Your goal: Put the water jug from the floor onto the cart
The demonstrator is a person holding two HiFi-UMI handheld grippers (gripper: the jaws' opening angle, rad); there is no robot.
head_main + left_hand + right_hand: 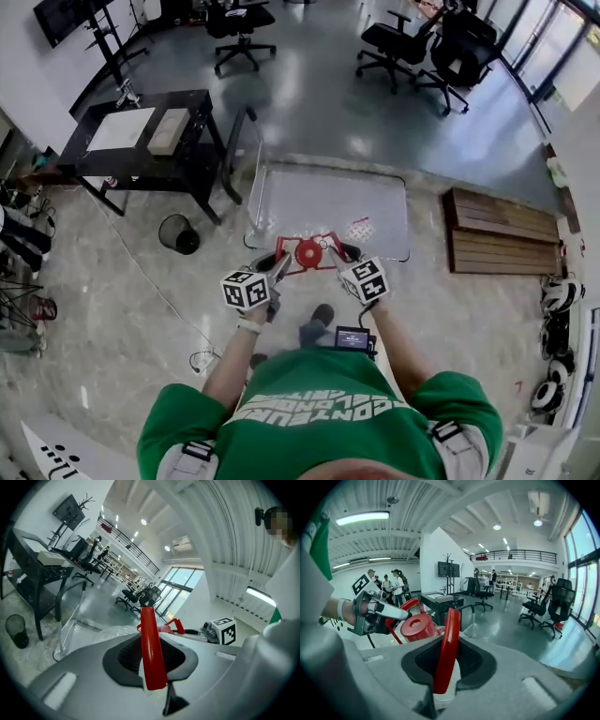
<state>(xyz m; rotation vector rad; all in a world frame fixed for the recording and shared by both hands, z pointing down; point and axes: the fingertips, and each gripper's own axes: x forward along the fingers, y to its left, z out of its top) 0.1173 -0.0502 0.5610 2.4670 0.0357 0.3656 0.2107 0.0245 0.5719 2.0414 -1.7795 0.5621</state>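
The water jug [307, 251] is at the near edge of the cart [328, 202] — table [195, 108] and bin [178, 234] lie left, wooden boards [502, 230] right, chairs [394, 47] far behind.

Water jug [307, 253]: glossy red plastic cap and handles. Cart [375, 197]: deck pale grey with a dull sheen, handle of metal tube. Floor [309, 103] beyond cart polished, reflective. Slatted wood pallet [502, 234] right of cart.

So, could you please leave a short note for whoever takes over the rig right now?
Left gripper: shut on the water jug's left red handle.
Right gripper: shut on the right red handle.
Jug: held between both grippers at the cart's near edge, apparently off the floor.
Done: both handles gripped.
Left: set it on the cart, then release.
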